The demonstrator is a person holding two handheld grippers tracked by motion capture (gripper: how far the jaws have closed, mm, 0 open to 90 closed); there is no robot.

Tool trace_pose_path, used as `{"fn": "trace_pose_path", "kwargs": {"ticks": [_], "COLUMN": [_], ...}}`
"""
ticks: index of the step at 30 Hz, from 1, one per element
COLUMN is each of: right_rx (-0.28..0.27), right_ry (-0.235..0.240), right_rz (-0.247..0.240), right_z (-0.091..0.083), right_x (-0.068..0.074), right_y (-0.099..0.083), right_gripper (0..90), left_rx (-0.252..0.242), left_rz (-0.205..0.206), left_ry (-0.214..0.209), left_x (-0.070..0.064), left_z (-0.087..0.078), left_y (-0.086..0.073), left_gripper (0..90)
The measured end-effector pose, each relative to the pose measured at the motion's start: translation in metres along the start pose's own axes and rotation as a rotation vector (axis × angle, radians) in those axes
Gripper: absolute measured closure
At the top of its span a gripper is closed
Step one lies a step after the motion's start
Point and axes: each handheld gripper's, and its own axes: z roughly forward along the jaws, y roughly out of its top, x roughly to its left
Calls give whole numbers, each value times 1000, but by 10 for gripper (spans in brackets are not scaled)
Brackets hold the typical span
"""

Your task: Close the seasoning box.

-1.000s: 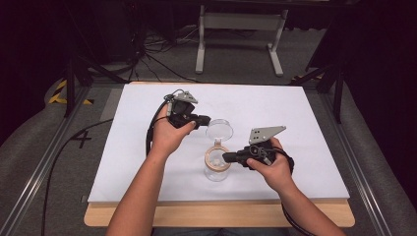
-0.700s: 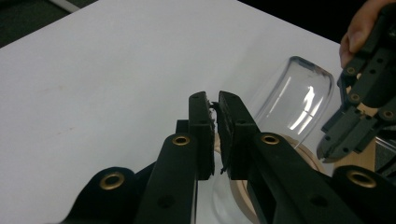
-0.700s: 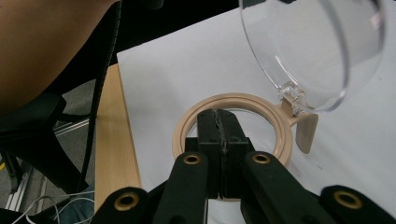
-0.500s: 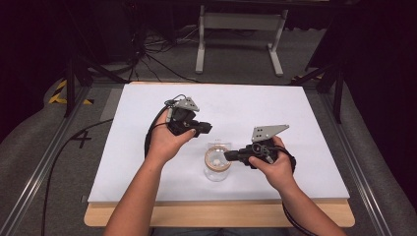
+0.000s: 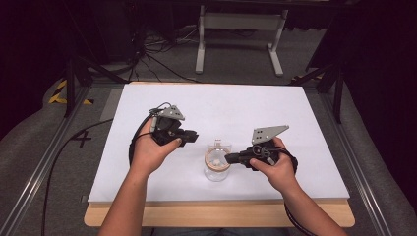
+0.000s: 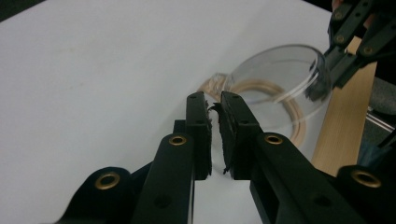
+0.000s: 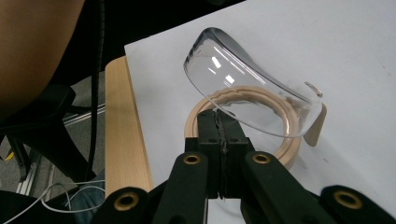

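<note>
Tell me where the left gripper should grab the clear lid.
Pinch the thin rim of the lid on the side nearest the left gripper, opposite where the right gripper clamps it. The lid is tilted over the ring, and that edge looks clear of it. Open the jaws first, then come in from the left with one jaw inside the wall and one outside.

The left claw (image 6: 214, 123), jaws nearly together, points at a clear cup (image 6: 275, 91) held by the other claw (image 6: 327, 77).

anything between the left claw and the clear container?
Nothing visible. The left claw points straight at the clear container over bare white sheet. The right claw is shut on the container's opposite rim, out of that path.
</note>
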Motion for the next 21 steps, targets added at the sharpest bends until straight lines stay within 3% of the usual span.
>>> {"fn": "trace_pose_path", "kwargs": {"ticks": [1,4,13,18,21], "right_rx": [0,16,64,96,99], "right_ry": [0,1,9,13,17], "right_rz": [0,-2,0,1,2], "right_z": [0,0,2,4,4], "right_x": [0,0,2,2,1], "right_y": [0,-1,-4,-7,-8], "right_gripper": [900,900,900,900,900], "left_rx": [0,63,95,127,122], "left_rz": [0,-14,-13,-4,-16], "left_ry": [0,16,12,3,1], "left_x": [0,-2,-3,-2,-1], "left_z": [0,-14,-25,-23,-21], "left_y": [0,-13,-23,-24,-24], "left_gripper": [816,816,811,810,807]}}
